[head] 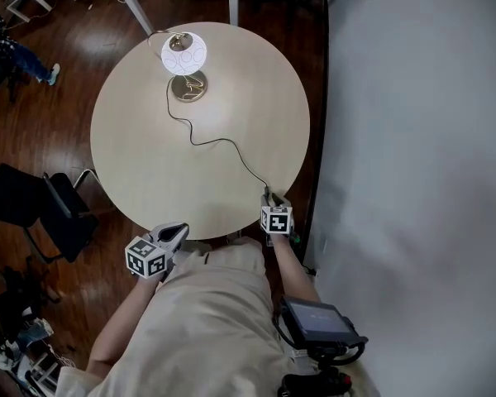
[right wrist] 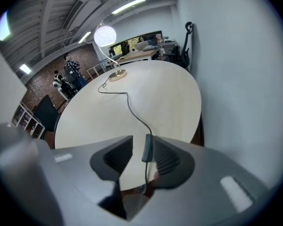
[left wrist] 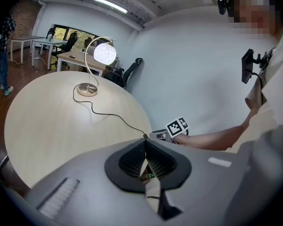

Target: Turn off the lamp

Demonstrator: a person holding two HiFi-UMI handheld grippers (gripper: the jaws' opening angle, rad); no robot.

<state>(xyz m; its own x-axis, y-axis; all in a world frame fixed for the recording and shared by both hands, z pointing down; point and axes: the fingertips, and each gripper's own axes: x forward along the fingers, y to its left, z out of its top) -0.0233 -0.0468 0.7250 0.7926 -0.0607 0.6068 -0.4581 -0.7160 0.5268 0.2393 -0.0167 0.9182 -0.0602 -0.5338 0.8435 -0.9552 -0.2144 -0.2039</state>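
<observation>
Nearest, at the near edge of the round table (head: 132, 155): left gripper (left wrist: 145, 142), jaws pressed together on nothing. Just to its right, right gripper (right wrist: 139, 145) with jaws apart, the cord's inline switch (right wrist: 146, 148) between them, close by the right-hand pad with a clear gap on its left. Ahead of the right gripper runs the black cord (right wrist: 129, 102), snaking over the tabletop to the lamp (head: 184, 55) at the far side, globe shade lit.
</observation>
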